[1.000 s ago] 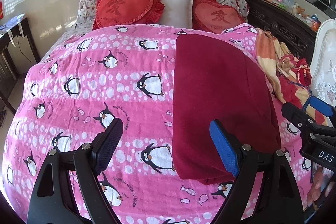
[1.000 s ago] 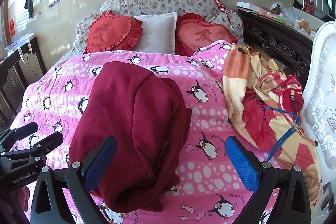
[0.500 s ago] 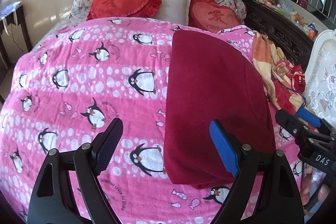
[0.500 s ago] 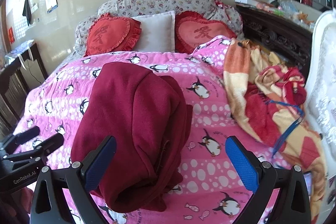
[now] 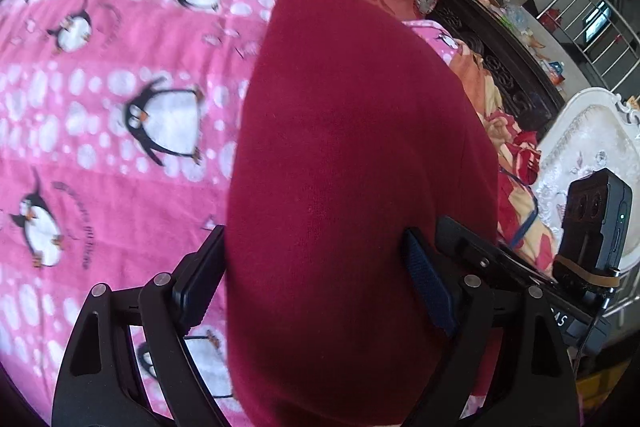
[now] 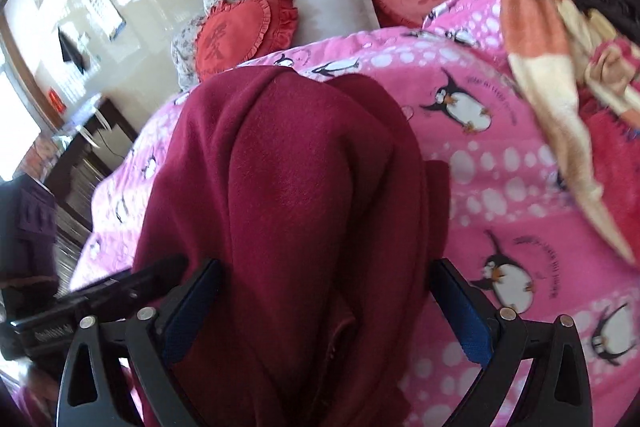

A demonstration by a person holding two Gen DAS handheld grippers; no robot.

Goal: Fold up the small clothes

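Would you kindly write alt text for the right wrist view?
A dark red garment lies on a pink penguin-print bedspread, its near end between the right gripper's closing fingers. Heart-shaped red cushions sit at the bed's head, a crumpled orange blanket at right.

1. The dark red garment (image 5: 352,163) runs off the bottom edge of both wrist views, so its near hem is unseen.
2. It hides the penguin blanket (image 5: 120,155) beneath it.
3. Beside the garment, the penguin blanket's print is smeared by blur.
4. Small items on the dark wooden cabinet (image 5: 516,39) beyond the garment are too small to identify.
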